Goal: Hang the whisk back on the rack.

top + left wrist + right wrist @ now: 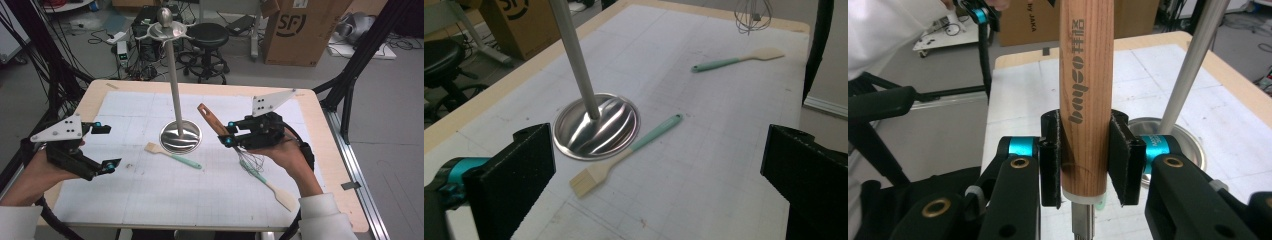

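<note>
We have the right gripper clamped on the whisk handle between its fingers – raise it toward the stand hooks, keeping it vertical – left gripper open, idle.

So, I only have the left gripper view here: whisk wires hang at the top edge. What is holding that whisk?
Observer: The right gripper is shut on the whisk, its pads clamping the lower end of the wooden handle.
Operator: Which way is the handle pointing?
Observer: In the high view it points up and leans toward the stand, with the wire head below the person's hand.
Operator: My view cuts the stand's pole off. What is on top?
Observer: A ball above a ring of hooks; no utensil hangs from them.
</note>
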Motion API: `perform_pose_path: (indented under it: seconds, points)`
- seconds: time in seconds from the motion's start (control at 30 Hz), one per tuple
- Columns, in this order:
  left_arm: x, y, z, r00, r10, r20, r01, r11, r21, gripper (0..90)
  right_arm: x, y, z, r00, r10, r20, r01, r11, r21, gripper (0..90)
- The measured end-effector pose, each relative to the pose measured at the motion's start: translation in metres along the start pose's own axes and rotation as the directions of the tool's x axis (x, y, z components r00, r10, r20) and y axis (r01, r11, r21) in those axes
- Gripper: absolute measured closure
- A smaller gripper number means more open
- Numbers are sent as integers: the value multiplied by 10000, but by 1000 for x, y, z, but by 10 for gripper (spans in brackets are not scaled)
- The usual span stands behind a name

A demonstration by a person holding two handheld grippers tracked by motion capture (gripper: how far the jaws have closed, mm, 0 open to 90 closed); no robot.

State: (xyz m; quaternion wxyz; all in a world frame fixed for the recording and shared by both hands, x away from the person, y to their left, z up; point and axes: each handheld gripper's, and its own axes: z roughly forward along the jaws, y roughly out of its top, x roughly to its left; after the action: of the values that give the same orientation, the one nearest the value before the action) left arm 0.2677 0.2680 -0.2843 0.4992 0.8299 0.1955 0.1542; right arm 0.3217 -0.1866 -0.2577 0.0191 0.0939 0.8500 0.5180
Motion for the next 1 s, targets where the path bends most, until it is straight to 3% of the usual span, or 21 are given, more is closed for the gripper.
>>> perform_pose_path:
  seconds: [0.33, 0.6, 1.0]
  points:
    - [-4, 31, 2, 9979, 509, 388, -512, 9987, 57, 17, 3, 12, 3, 9999, -114, 112, 114, 9999, -73, 703]
    - [-10, 57, 6, 9935, 866, 740, -852, 9961, -219, 17, 5, 19, 7, 9994, -219, 275, 227, 9993, -286, 703]
    - [-20, 89, 30, 9826, 1044, 1538, -1034, 9945, -151, 17, 7, 23, 15, 9985, -317, 439, 333, 9988, -368, 703]
